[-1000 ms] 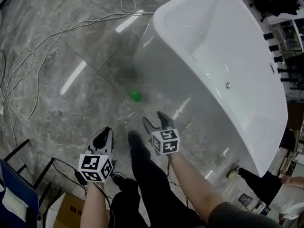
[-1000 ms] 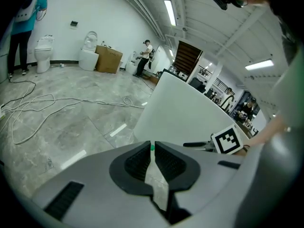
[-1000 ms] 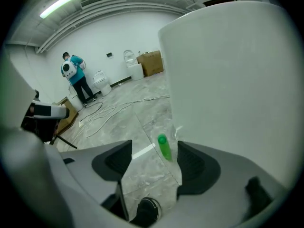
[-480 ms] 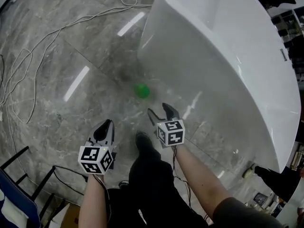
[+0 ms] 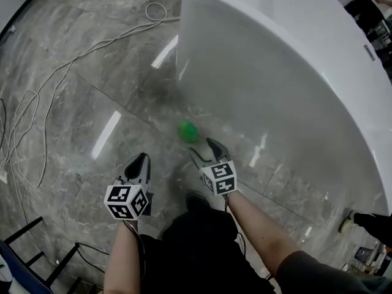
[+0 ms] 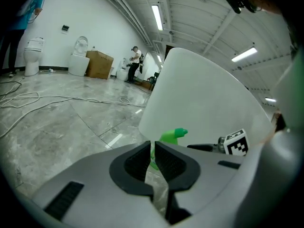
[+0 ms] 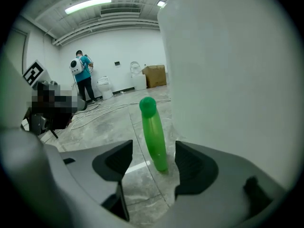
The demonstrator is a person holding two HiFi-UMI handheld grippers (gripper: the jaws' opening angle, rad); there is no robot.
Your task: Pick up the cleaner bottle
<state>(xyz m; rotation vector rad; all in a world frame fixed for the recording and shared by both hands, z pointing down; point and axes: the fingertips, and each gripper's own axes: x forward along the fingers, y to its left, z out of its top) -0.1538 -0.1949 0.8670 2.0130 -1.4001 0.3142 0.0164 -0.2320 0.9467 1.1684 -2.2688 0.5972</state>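
The green cleaner bottle point(image 5: 188, 131) stands upright on the grey marble floor, close against the white bathtub's point(image 5: 275, 84) outer wall. My right gripper point(image 5: 205, 150) is open just short of it. In the right gripper view the bottle point(image 7: 153, 132) rises in the gap beyond the right gripper point(image 7: 153, 163), apart from both jaws. My left gripper point(image 5: 139, 165) hangs to the left and further back, shut with nothing in it. In the left gripper view the bottle's green cap point(image 6: 172, 137) peeks over the left gripper point(image 6: 153, 158).
The tub wall point(image 7: 237, 70) fills the right side next to the bottle. Loose white cables point(image 5: 37, 115) trail over the floor at left. My own dark leg and shoe point(image 5: 196, 201) are below the grippers. Toilets, a cardboard box point(image 6: 99, 64) and a person point(image 7: 81, 80) are far off.
Both grippers and the head have moved forward towards the tub. The green bottle now lies much nearer the right gripper's jaws. Neither gripper has changed its opening.
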